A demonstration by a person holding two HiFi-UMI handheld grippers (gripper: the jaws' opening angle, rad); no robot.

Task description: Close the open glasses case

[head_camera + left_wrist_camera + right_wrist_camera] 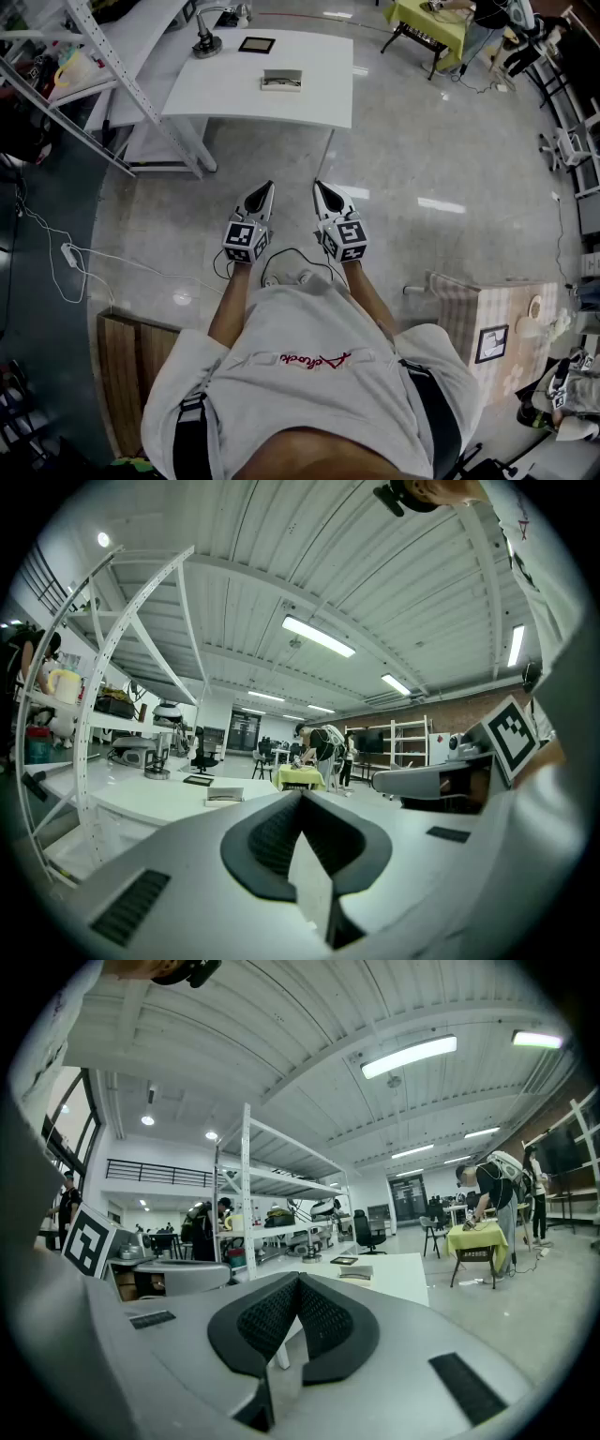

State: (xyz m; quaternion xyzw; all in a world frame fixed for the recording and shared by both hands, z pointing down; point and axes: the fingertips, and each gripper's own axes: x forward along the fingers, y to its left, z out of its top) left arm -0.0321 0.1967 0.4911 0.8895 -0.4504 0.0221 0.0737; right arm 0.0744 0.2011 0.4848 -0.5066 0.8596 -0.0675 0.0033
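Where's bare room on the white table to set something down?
On the table, the near strip between the case and the front edge is bare, as is the right side past the case. Back left is crowded: the stand and the dark square sit close together.

Light grey short-slv tee [300, 366], red script, black straps [191, 433]. Grey left gripper [268, 187] & right gripper [318, 186], b/w marker cubes [246, 241].
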